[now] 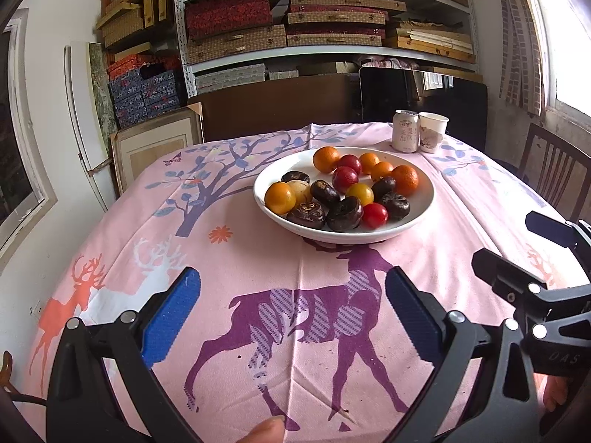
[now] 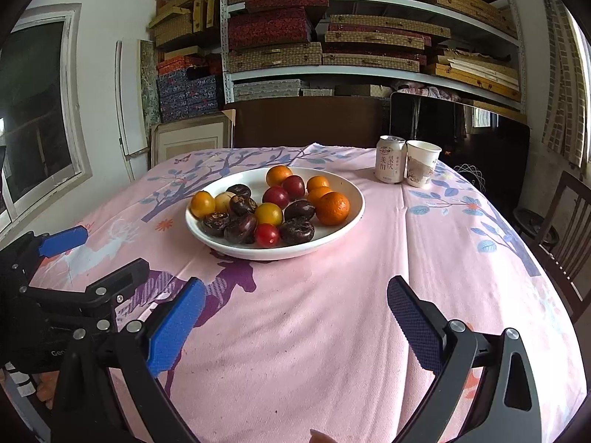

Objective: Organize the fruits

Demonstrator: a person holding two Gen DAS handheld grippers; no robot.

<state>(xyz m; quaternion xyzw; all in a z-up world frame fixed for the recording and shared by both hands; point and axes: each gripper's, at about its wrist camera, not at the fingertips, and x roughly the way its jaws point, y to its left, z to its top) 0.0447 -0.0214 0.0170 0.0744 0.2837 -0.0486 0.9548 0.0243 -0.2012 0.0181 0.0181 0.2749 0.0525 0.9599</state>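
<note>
A glossy white ceramic bowl (image 1: pixel 413 217) sits on matt pink printed cloth (image 1: pixel 258 258). The cherry tomatoes (image 1: pixel 375 215) shine smooth; the water chestnuts (image 1: pixel 344 213) look dark, rough. Shiny metal can (image 1: pixel 405 130), paper cup (image 1: pixel 433 131).

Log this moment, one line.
left gripper: open, empty | right gripper: open, empty | fruits in white bowl | phase: pre-grasp

Clothed table (image 2: pixel 424 258): bowl (image 2: pixel 343 221), can (image 2: pixel 389 165), cup (image 2: pixel 421 166).

1. You're in a lived-in home room doubling as storage: metal shelves (image 2: pixel 369 70) behind are crammed with fabric-covered boxes (image 2: pixel 269 29).
2. Your table wears a pink deer-print tablecloth (image 2: pixel 295 332), with a wooden chair (image 2: pixel 565 229) beside it.
3. Picture frames (image 2: pixel 188 140) lean against the wall.
</note>
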